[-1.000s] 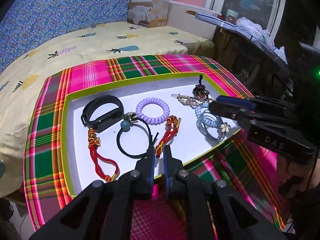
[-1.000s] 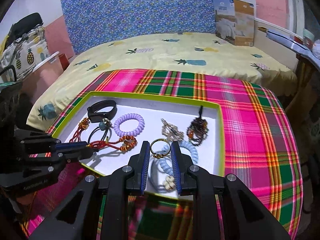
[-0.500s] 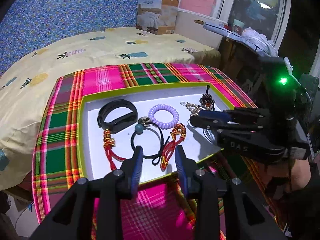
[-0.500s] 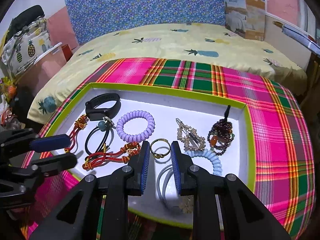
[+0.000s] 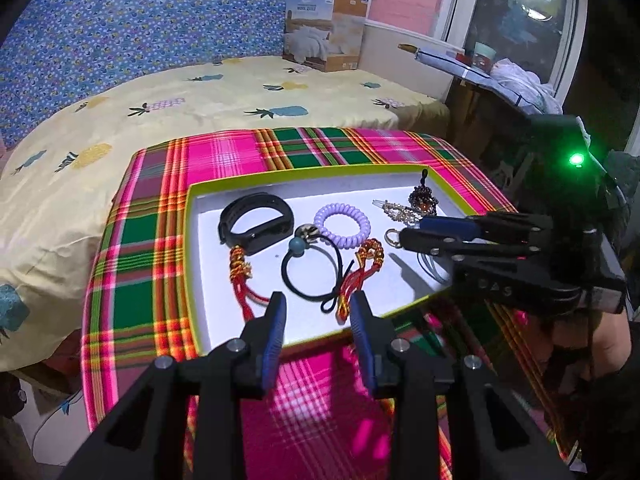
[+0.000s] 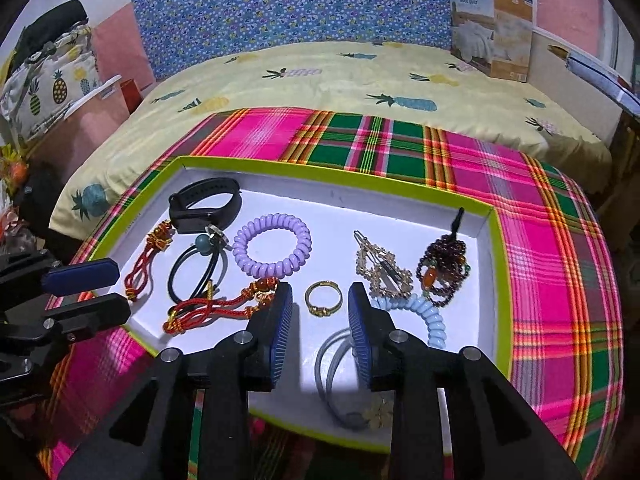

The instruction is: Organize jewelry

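A white tray with a lime rim (image 6: 502,264) (image 5: 192,240) holds jewelry: a black wristband (image 6: 204,204), a purple coil tie (image 6: 272,250), a black hair tie (image 6: 196,272), red cord bracelets (image 6: 220,308), a gold ring (image 6: 323,298), a gold hair clip (image 6: 382,270), a dark bead bracelet (image 6: 442,270) and a pale blue coil tie (image 6: 428,318). My right gripper (image 6: 320,312) is open, its fingers either side of the ring, just in front of it. My left gripper (image 5: 318,312) is open and empty over the tray's near edge, by the black hair tie (image 5: 312,272).
The tray sits on a pink and green plaid cloth (image 6: 552,216) over a small table. Behind it is a bed with a pineapple sheet (image 6: 360,80) and a box (image 6: 492,46). A cluttered desk (image 5: 500,76) stands at the right by the window.
Both grippers have opened wider. The left one pulled back toward the tray's near edge. The right one came in closer over the ring.
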Available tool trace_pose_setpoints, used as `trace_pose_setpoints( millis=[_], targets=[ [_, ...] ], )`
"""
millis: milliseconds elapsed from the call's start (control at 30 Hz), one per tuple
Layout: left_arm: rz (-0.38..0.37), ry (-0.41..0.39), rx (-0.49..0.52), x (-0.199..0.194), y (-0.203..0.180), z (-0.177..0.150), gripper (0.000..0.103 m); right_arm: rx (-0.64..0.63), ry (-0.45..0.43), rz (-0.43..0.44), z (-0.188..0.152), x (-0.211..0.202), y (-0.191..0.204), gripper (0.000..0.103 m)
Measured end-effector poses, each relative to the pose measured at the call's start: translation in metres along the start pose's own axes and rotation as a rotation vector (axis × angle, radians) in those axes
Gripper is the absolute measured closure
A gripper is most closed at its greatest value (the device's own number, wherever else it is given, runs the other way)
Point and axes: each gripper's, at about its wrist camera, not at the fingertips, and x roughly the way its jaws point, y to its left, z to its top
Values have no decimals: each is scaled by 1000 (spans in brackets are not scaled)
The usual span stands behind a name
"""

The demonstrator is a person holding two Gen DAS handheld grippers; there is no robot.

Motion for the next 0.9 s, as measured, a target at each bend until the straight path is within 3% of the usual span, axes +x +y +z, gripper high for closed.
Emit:
trace_pose_setpoints(
  millis=[433, 900],
  targets=[
    [73, -29, -48, -38, -12, -31, 69, 37, -51, -45, -49, -78, 20, 73],
    [113, -28, -36, -66, -40, -63, 69, 56, -88, -66, -89, -127, 41, 73]
  ],
)
